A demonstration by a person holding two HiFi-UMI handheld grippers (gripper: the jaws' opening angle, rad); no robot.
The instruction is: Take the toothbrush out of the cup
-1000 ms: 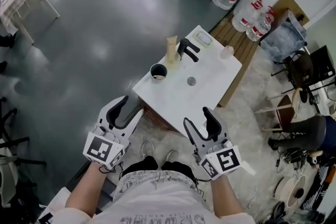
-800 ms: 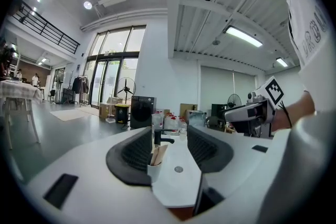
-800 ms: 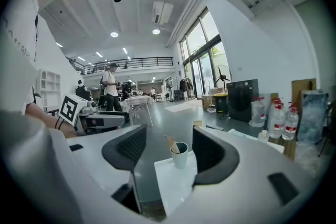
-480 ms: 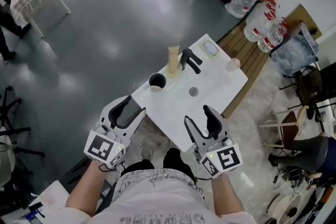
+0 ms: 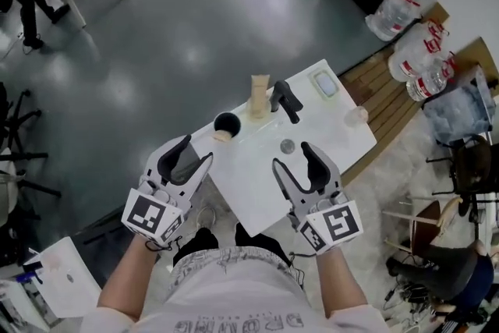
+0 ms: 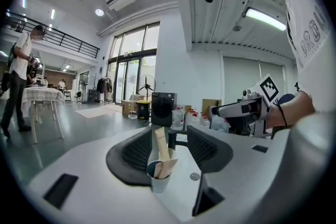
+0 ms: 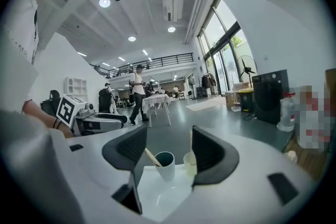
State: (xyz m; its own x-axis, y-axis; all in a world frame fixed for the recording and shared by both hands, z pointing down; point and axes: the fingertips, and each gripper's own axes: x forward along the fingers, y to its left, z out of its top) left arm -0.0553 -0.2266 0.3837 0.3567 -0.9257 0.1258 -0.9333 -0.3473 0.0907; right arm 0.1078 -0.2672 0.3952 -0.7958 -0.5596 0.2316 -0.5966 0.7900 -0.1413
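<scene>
— Both pairs of jaws stand wide apart with nothing between them. We hold our left gripper point(image 5: 189, 154) just off the desk's point(image 5: 253, 187) left edge and our right gripper point(image 5: 294, 160) over its near part.

— What do we see of the desk and the room?

— We see a white top, mostly bare, set cornerwise to us on a glossy grey floor point(image 5: 156, 27). A small round disc point(image 5: 288, 145) lies near the middle.

— And the cup?

— The dark cup point(image 5: 226, 123) stands at the left corner, ahead of our left gripper. The toothbrush point(image 5: 222, 135), tan and wooden-looking, is in it and leans over the rim. Neither gripper touches it.

— Further along?

— On the far-left edge a pale cup point(image 5: 259, 108) holds a tall tan piece point(image 5: 260, 86). We cannot tell what that piece is. A black object point(image 5: 284, 99) lies just beside that cup, and a small flat case point(image 5: 326, 83) lies at the far corner. Beyond the desk, large water bottles point(image 5: 413, 51) stand by a wooden platform point(image 5: 382, 93).
</scene>
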